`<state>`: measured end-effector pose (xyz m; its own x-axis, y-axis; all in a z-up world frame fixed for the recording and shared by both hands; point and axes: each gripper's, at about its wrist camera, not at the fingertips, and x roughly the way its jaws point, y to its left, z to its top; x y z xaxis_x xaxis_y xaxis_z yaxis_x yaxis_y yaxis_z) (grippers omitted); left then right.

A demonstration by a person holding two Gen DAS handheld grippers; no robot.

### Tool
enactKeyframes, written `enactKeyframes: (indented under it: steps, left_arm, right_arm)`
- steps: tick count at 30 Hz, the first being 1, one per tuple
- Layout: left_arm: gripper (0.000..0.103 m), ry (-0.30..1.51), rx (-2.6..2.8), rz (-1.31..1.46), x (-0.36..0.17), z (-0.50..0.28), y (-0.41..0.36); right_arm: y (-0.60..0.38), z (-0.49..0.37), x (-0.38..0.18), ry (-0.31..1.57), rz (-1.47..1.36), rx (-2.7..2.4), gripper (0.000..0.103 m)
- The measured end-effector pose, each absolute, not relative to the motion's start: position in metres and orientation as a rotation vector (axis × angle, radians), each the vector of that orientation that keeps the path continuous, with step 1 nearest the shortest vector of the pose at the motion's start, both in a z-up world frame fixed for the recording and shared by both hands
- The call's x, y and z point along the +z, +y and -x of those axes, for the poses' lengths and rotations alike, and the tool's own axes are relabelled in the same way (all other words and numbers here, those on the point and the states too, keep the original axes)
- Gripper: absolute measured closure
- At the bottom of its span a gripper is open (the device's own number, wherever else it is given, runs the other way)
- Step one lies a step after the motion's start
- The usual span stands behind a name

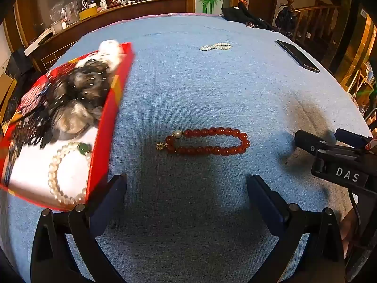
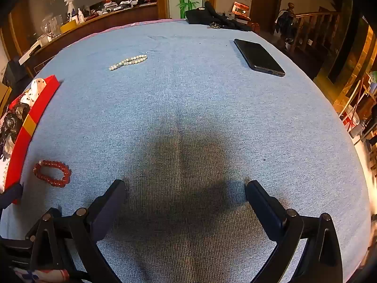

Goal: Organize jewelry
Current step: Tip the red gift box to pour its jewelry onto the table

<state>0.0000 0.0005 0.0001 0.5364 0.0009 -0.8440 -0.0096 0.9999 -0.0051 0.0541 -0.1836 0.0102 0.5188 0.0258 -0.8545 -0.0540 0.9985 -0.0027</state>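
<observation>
While both grippers gape, red bracelet (image 1: 207, 142) apparently untouched.

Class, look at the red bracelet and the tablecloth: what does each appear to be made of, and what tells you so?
Red bracelet: probably polished stone or glass; its beads are glossy and translucent, with bright highlights. Tablecloth: woven or knitted blue fabric, matte, with fine ribbed lines and no shine.

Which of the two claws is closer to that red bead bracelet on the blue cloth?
The left claw: the red bead bracelet lies straight ahead of its open fingers. The right claw sits farther off, with the bracelet off to its left.
</observation>
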Motion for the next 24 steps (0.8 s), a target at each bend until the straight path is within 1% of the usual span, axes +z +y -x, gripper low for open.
enactKeyframes:
  steps: [7,12,24]
  left_arm:
    - [0.000,0.998,-0.006,0.012,0.002,0.013,0.015]
    - [0.000,1.005,0.004,0.002,0.002,0.007,0.003]
    - [0.000,1.005,0.005,0.004,0.001,0.003,0.002]
  right_arm:
    - [-0.183,-0.054,0.010,1.021,0.026,0.050,0.000]
    - [-0.183,-0.053,0.010,1.022,0.026,0.050,0.000]
    - [-0.183,-0.053,0.010,1.021,0.025,0.050,0.000]
